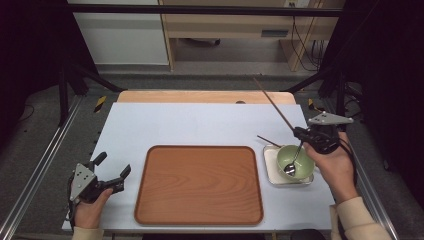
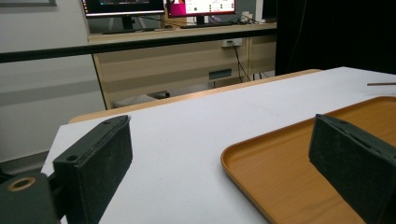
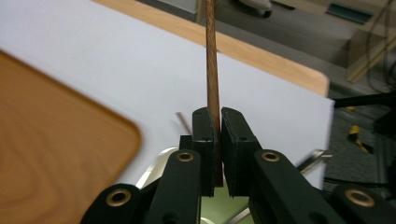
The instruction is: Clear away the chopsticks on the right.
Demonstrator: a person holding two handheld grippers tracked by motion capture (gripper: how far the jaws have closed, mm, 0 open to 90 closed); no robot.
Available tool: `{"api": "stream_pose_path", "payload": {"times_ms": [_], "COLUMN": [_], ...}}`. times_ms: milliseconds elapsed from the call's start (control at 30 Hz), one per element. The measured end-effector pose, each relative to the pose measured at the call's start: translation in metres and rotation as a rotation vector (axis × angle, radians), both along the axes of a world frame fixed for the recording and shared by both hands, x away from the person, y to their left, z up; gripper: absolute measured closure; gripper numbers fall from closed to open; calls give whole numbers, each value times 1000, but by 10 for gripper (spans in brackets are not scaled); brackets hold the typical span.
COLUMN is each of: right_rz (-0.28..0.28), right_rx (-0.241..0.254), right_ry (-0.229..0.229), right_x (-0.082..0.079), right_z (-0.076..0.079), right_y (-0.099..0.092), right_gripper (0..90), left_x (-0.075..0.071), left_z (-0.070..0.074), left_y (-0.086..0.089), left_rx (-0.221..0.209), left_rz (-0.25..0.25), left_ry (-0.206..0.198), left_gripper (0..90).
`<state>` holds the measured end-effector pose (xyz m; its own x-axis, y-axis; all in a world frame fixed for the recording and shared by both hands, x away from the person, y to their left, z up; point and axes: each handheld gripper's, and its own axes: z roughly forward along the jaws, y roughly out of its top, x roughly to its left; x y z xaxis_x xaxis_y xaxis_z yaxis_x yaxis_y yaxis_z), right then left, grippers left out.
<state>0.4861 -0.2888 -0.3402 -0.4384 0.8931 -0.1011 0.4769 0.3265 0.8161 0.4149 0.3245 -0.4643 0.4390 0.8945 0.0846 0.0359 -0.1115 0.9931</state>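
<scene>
My right gripper (image 1: 298, 133) is shut on a long brown chopstick (image 1: 274, 105), which slants up and away over the table's far right. In the right gripper view the chopstick (image 3: 211, 56) stands pinched between the two black pads of that gripper (image 3: 219, 135). Just below it sits a pale green bowl (image 1: 285, 156) with a metal spoon (image 1: 292, 166) inside, on a small metal tray (image 1: 270, 172). A second chopstick (image 1: 267, 141) lies on the table by that tray's far corner. My left gripper (image 1: 114, 164) rests open at the front left, with nothing between its jaws (image 2: 224, 163).
A large wooden tray (image 1: 200, 185) with nothing on it lies in the middle of the white table mat; its rim (image 2: 299, 177) is just right of my left gripper. Black frame rails run along both table sides. A desk and cables stand beyond the far edge.
</scene>
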Motion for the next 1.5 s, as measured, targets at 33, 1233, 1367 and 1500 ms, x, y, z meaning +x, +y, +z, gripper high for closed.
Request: {"api": "stream_pose_path", "payload": {"times_ms": [33,1233,1367,1500], "right_rz": [14,144,129,144], "right_rx": [0,-55,-79,-88], "right_ry": [2,256,288,314], "right_x": [-2,-112,-110,-105], "right_z": [-2,-108,-112,-116], "right_y": [7,110,117,120], "right_gripper": [848,846,846,846], "left_x": [-1,-5,-6,-4], "left_z": [0,1,2,1], "left_y": [1,-8,-9,-11], "left_rx": [-2,-3,-2,3], "left_rz": [4,-12,-16,-24], "left_ry": [-1,-10,-15,-9], "left_gripper": [58,56,57,57]}}
